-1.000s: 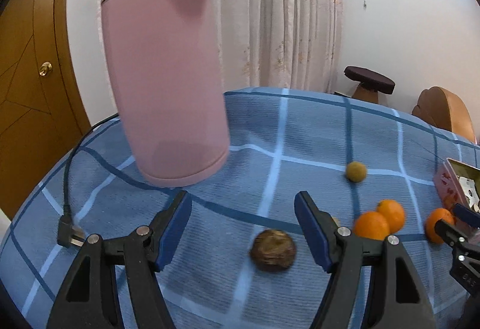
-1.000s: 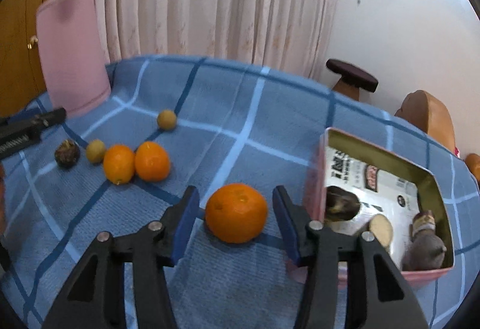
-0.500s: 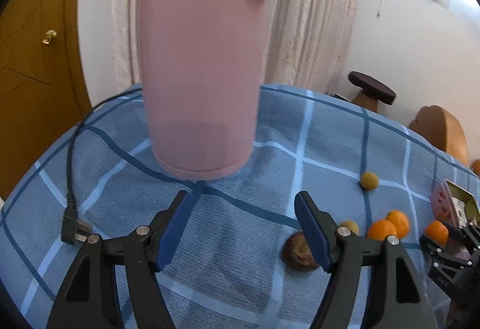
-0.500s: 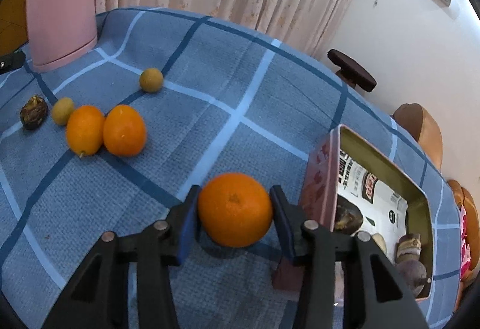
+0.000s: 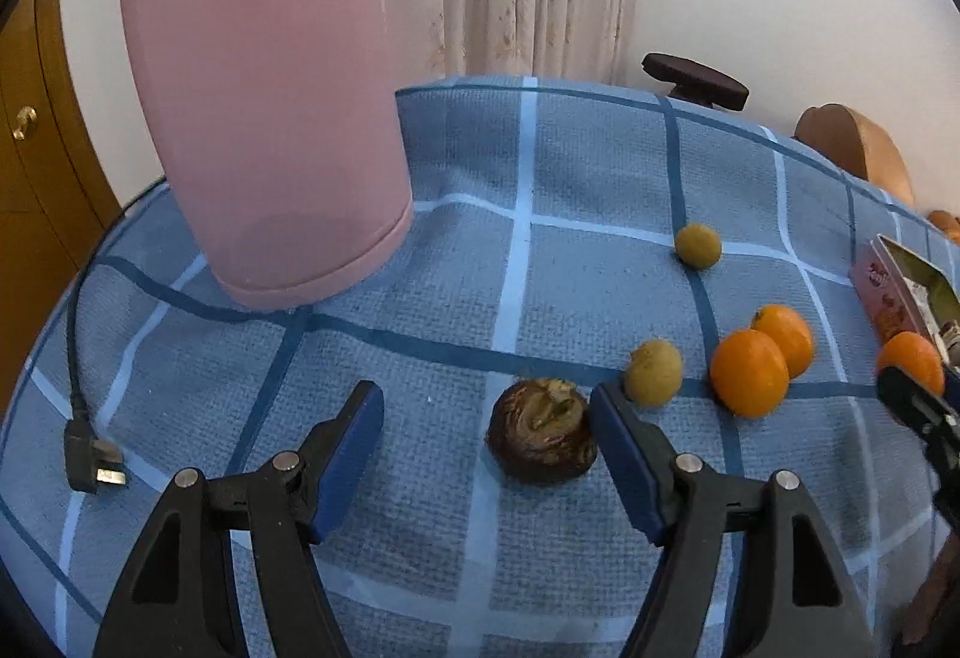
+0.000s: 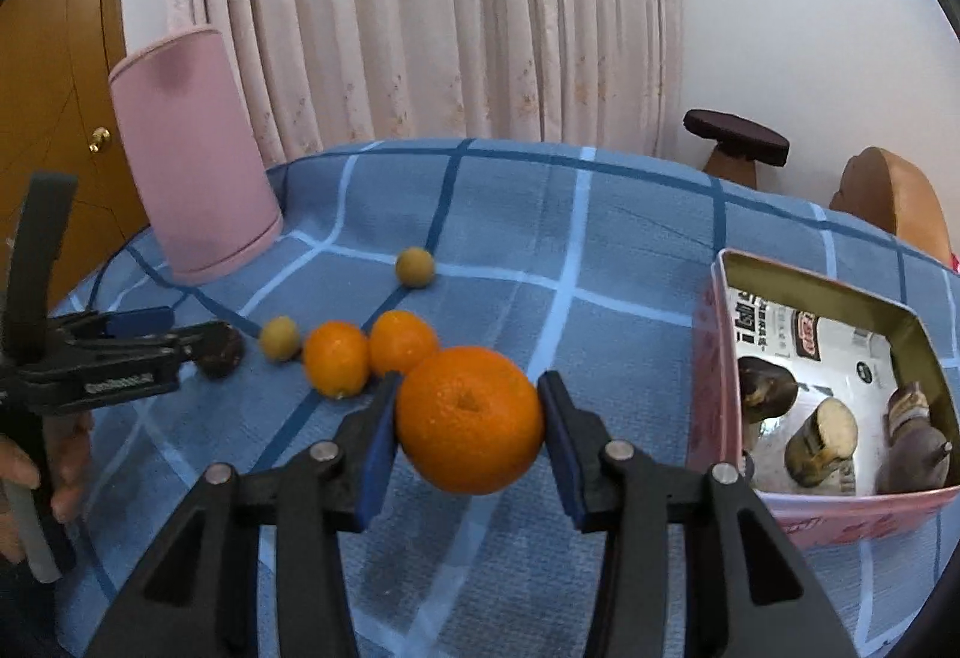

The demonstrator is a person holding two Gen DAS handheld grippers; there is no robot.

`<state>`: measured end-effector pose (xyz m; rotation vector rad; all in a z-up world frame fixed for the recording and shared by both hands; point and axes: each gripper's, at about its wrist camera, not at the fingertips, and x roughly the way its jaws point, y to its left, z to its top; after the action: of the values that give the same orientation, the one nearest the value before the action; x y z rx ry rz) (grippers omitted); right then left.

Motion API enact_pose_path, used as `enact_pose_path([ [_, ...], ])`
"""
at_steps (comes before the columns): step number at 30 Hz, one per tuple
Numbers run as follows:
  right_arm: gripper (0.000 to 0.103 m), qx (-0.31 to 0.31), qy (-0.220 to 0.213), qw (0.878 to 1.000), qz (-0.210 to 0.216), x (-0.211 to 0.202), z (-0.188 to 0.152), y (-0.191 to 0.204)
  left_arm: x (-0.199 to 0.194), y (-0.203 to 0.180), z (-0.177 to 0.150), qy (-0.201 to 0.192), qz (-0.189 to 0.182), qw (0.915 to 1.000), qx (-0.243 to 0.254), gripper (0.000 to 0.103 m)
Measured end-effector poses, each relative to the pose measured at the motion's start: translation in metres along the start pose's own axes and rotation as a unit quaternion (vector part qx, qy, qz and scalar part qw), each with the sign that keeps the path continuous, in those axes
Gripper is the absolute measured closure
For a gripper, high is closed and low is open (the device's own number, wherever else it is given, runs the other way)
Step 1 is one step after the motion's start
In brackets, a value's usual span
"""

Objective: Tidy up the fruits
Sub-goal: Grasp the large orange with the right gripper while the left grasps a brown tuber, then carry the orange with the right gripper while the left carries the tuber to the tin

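Observation:
My right gripper [image 6: 468, 418] is shut on a large orange [image 6: 470, 421] and holds it above the blue checked cloth, left of the open pink tin [image 6: 714, 376]. My left gripper [image 5: 489, 421] is open around a dark brown wrinkled fruit [image 5: 542, 439] on the cloth; the fruit sits close to the right finger. Two small oranges [image 5: 762, 364] and two yellow-green round fruits [image 5: 654, 373] [image 5: 697, 245] lie to the right. In the right wrist view the small oranges [image 6: 366, 355] lie beyond the held orange, and the left gripper [image 6: 180, 343] reaches in from the left.
A tall pink kettle [image 5: 264, 87] stands at the back left, its black cord and plug [image 5: 93, 463] along the left edge. The tin holds several brown and pale items [image 6: 822, 436]. A dark stool [image 6: 735, 141] and a brown chair [image 6: 888, 202] stand beyond the table.
My right gripper has closed on the large orange and lifted it off the cloth. My left gripper has moved right and forward, so the brown fruit sits between its fingers.

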<state>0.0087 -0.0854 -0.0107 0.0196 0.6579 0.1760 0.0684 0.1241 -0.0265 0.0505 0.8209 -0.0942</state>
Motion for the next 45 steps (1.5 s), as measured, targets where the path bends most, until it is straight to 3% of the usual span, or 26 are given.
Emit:
enact_pose_path([
  [4,0.055,0.02,0.007,1.0,0.015,0.001,0.001,-0.006,0.004,-0.02,-0.003,-0.006,0.015,0.9986,0.05,0.032],
  [7,0.055,0.023,0.004,1.0,0.015,-0.001,-0.004,-0.006,0.015,-0.026,-0.004,0.027,-0.017,0.998,0.055,0.049],
  [9,0.055,0.021,0.005,1.0,0.014,-0.001,-0.005,-0.004,0.018,-0.02,-0.003,0.03,-0.03,0.9985,0.034,0.053],
  [11,0.055,0.019,0.003,1.0,0.013,-0.002,-0.005,-0.003,0.016,-0.013,-0.002,0.024,-0.031,0.9991,0.015,0.068],
  [16,0.055,0.023,-0.005,1.0,0.009,-0.007,-0.009,-0.003,0.009,-0.002,-0.003,0.007,-0.022,0.9995,-0.019,0.068],
  [21,0.055,0.016,-0.041,0.999,0.009,-0.023,-0.008,-0.004,-0.029,-0.003,-0.006,-0.108,-0.004,0.9931,-0.045,0.068],
  [23,0.055,0.018,-0.06,0.998,0.01,-0.031,-0.006,-0.005,-0.036,-0.011,-0.005,-0.129,0.005,0.991,-0.038,0.068],
  [28,0.055,0.03,-0.091,0.995,0.007,-0.045,0.0,-0.017,-0.053,-0.034,-0.01,-0.166,-0.021,0.9856,-0.027,0.068],
  [35,0.055,0.062,-0.094,0.994,0.017,-0.05,0.004,-0.045,-0.057,-0.081,-0.01,-0.171,-0.049,0.984,-0.002,0.068],
  [45,0.055,0.082,-0.102,0.991,-0.02,-0.064,0.0,-0.092,-0.056,-0.142,-0.003,-0.164,-0.069,0.9838,0.021,0.068],
])
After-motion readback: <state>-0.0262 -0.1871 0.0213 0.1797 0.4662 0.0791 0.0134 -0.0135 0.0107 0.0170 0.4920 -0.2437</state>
